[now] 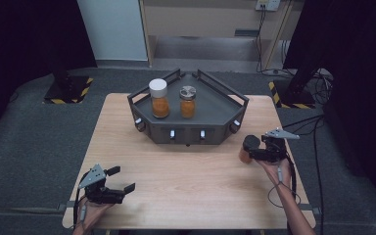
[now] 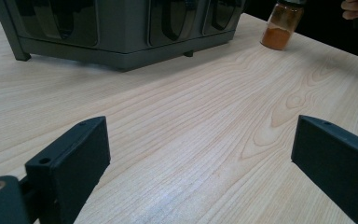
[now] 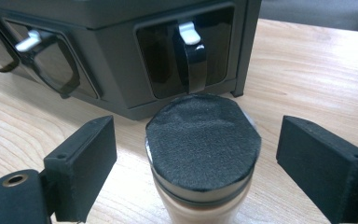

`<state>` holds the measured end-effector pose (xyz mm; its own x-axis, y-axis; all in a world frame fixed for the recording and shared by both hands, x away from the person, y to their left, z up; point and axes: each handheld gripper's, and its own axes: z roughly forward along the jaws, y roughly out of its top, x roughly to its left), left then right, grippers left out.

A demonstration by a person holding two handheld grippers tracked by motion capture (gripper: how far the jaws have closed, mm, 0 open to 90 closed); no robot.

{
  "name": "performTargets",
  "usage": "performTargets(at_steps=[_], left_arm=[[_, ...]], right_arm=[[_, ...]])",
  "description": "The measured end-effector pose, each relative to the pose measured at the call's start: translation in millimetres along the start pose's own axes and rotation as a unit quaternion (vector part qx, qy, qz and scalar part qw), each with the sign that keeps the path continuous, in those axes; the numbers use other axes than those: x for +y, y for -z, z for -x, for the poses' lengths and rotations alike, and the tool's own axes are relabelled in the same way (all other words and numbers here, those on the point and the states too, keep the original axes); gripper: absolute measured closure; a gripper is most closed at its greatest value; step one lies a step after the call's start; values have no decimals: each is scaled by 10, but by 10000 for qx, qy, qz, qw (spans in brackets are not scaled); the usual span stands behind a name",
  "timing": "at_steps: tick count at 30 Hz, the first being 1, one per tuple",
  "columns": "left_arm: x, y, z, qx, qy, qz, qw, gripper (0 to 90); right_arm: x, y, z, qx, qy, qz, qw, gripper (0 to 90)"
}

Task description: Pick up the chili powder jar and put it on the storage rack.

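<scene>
I see my left gripper (image 1: 119,179) low over the near left of the wooden table (image 1: 186,186), jaws spread wide with nothing between them; in the left gripper view bare wood grain lies between the two black jaws. My right gripper (image 1: 248,148) sits at the table's right side with its jaws parted around a dark-capped jar (image 3: 203,158) of orange powder. In the right gripper view there are gaps on both sides of the cap, so the jaws straddle the jar without touching it. That jar's lower half is cut off by the frame's bottom edge there. In the left gripper view I catch it far off at the upper right, its cap clipped by the top edge. It stands on the table, just in front of the grey tray's (image 1: 210,117) right corner. On the tray stand two more jars of orange contents: a white-lidded jar (image 1: 159,98) and a grey-lidded jar (image 1: 188,101), side by side but apart.
</scene>
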<state>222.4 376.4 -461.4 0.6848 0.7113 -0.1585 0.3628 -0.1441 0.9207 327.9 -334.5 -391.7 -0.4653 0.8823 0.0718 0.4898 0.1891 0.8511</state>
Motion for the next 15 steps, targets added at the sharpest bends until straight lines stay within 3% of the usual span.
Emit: performTargets(at_steps=[8, 15], left_arm=[[0, 1, 1, 6, -1, -1, 10000, 35], [-1, 0, -1, 6, 3, -1, 10000, 35]], right_arm=[[-15, -111, 23, -72, -70, -7, 9999, 171], [-42, -175, 82, 45, -188, 18, 9998, 230]])
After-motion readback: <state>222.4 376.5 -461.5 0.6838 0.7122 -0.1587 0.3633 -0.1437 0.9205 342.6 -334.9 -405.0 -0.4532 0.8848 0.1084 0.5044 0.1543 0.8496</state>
